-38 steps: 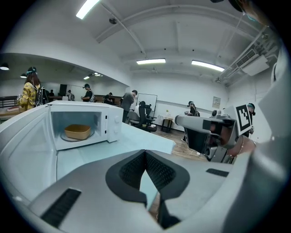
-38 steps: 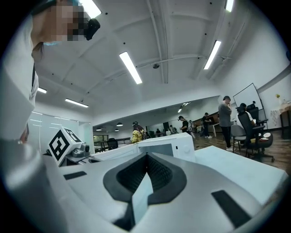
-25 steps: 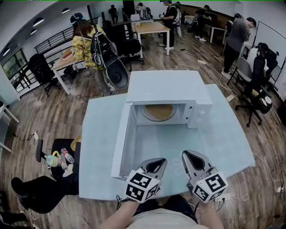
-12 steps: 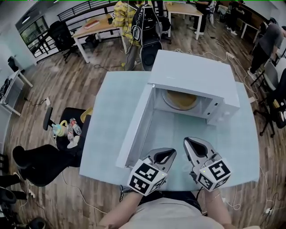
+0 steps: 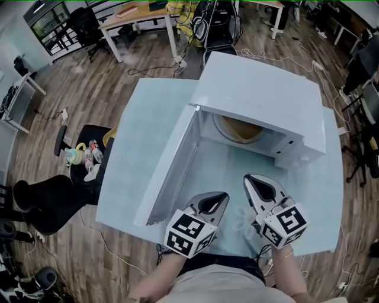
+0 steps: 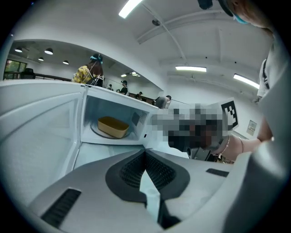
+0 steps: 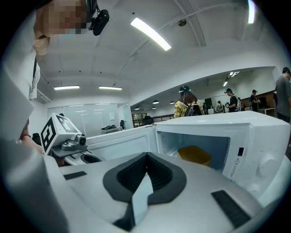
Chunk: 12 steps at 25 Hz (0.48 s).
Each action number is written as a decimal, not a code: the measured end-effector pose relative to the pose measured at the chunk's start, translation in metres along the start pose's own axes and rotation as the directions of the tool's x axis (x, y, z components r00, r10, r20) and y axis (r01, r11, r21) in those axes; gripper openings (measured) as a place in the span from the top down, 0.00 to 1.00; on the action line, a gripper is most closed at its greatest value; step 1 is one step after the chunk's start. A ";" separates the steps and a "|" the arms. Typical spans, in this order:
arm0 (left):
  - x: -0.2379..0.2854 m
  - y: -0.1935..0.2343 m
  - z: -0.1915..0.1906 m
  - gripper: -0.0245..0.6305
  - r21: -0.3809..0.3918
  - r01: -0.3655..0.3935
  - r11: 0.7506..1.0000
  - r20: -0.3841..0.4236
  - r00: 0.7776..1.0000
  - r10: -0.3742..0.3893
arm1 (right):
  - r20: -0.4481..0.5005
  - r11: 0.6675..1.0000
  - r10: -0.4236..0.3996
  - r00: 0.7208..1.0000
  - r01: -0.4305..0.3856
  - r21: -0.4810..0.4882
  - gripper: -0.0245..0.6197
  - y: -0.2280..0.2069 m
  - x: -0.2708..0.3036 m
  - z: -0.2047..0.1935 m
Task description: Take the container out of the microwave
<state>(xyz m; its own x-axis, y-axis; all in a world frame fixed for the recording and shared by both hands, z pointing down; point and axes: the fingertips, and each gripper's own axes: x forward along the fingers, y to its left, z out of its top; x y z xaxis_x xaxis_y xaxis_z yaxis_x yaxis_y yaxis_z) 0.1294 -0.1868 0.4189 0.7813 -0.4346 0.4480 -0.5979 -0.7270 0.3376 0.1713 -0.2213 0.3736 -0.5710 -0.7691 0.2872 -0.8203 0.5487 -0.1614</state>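
Observation:
A tan container (image 5: 240, 131) sits on the turntable inside the white microwave (image 5: 260, 97), whose door (image 5: 172, 168) swings open to the left. It also shows as the tan container (image 6: 112, 127) in the left gripper view and, partly hidden by the oven wall, as the container (image 7: 194, 155) in the right gripper view. My left gripper (image 5: 218, 199) hovers over the table in front of the oven mouth, jaws together and empty. My right gripper (image 5: 253, 181) is beside it on the right, also shut with nothing held. Both point at the cavity, well short of it.
The microwave stands on a pale blue table (image 5: 136, 136). A black chair with bottles (image 5: 87, 157) is at the table's left side. A wooden desk (image 5: 136, 18) and office chairs stand farther back, with cables lying on the wood floor.
Both grippers have moved forward and slightly down toward the open microwave, and the head view now looks down more steeply. Both stayed shut.

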 end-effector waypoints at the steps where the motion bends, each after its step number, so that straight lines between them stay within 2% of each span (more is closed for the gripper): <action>1: 0.004 0.002 -0.002 0.94 -0.008 -0.010 1.000 -0.004 1.000 0.010 | -0.007 1.000 -0.002 1.000 0.002 0.003 0.95 -0.005 0.002 -0.003; 4: 0.016 0.010 -0.006 0.95 -0.044 -0.033 0.998 -0.003 0.999 0.033 | -0.030 1.000 -0.006 1.000 0.005 -0.008 0.95 -0.022 0.010 -0.011; 10: 0.042 0.020 -0.026 0.94 -0.103 -0.050 0.993 -0.066 0.997 0.043 | -0.096 1.000 -0.015 0.995 0.013 -0.020 0.95 -0.058 0.023 -0.039; 12: 0.054 0.019 -0.029 0.94 -0.109 -0.042 0.993 -0.085 0.996 0.033 | -0.094 1.000 0.011 0.996 -0.012 -0.008 0.95 -0.066 0.026 -0.044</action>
<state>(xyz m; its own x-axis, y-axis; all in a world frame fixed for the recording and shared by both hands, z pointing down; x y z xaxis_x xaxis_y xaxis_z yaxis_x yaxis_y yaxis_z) 0.1548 -0.2085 0.4730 0.7430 -0.4120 0.5275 -0.6465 -0.6458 0.4062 0.2118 -0.2632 0.4329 -0.5742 -0.7288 0.3729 -0.8132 0.5605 -0.1568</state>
